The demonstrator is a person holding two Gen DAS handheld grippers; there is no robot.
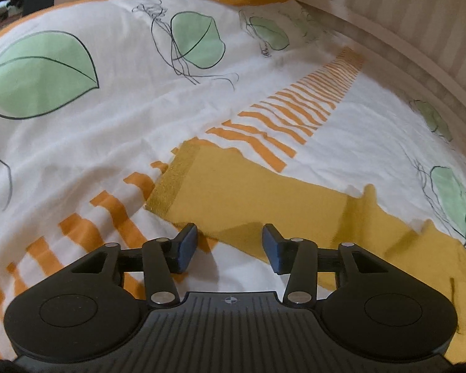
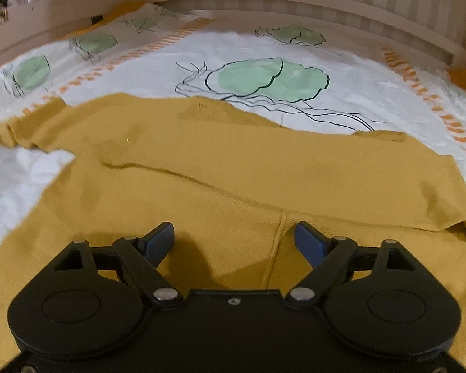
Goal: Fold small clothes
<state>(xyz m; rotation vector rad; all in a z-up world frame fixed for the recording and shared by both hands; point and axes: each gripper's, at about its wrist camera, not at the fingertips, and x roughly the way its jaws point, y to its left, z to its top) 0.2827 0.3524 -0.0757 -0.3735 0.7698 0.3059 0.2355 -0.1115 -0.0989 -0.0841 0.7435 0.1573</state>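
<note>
left tongs (image 1: 230, 245): spread, nothing between the pads; they hang over the near edge of a sleeve, lower middle of the left wrist view.
right tongs (image 2: 234, 244): spread wide, empty, above the garment body at a seam, lower middle of the right wrist view.
mustard knit top (image 2: 233, 168): lies flat on the bed, filling the middle band of the right wrist view; one crease runs across it.
sleeve (image 1: 248, 192): stretches up-left to a ribbed cuff (image 1: 171, 183).
handling: looks light, soft, limp; will likely sag and bunch, no breakage risk.
hold: pinch edges, cuff or hem, one layer only.
bedspread (image 1: 115, 118): white, leaf print, orange stripes, beyond the top; likely to snag in a deep pinch.
</note>
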